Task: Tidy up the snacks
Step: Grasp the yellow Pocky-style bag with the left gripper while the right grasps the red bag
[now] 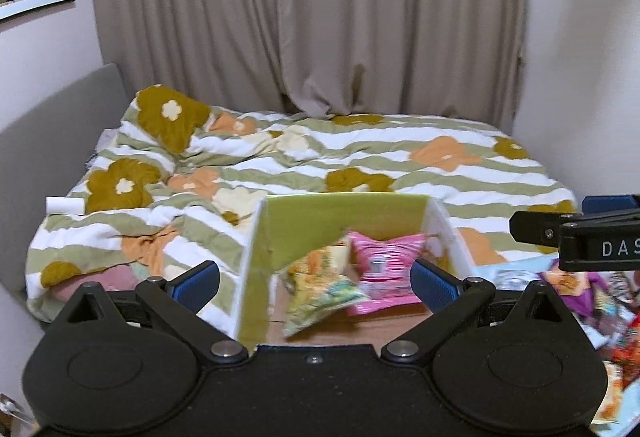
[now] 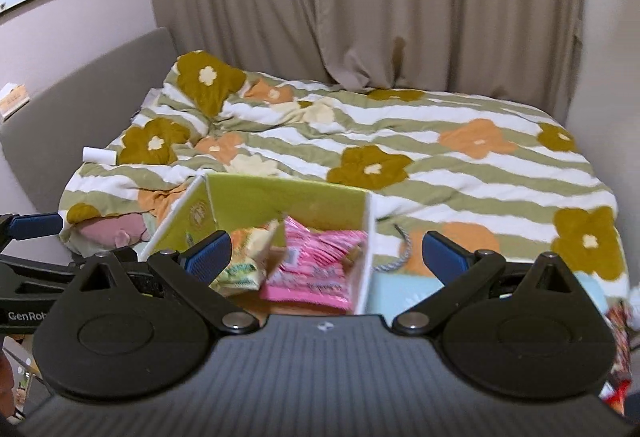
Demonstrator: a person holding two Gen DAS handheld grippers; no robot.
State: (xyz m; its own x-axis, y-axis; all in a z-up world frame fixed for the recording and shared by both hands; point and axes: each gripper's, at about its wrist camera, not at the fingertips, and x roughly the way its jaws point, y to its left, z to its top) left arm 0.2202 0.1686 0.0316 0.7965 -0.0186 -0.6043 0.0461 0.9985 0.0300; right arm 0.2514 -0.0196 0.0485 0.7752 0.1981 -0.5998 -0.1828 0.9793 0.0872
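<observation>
A green and white open box (image 1: 304, 225) (image 2: 256, 203) stands in front of the bed. Inside it lie a pink snack packet (image 1: 382, 269) (image 2: 316, 265) and a yellow-orange snack packet (image 1: 320, 285) (image 2: 250, 257), the yellow one blurred. My left gripper (image 1: 316, 279) is open over the box, holding nothing. My right gripper (image 2: 326, 257) is open above the box's right wall, empty; it also shows at the right edge of the left wrist view (image 1: 576, 233). More snack packets (image 1: 600, 297) lie to the right on a light blue surface.
A bed with a flowered, striped quilt (image 1: 320, 165) (image 2: 400, 141) fills the middle behind the box. Beige curtains (image 1: 304, 13) hang behind it. A grey headboard (image 2: 80, 97) runs along the left. A braided cord (image 2: 400, 253) lies right of the box.
</observation>
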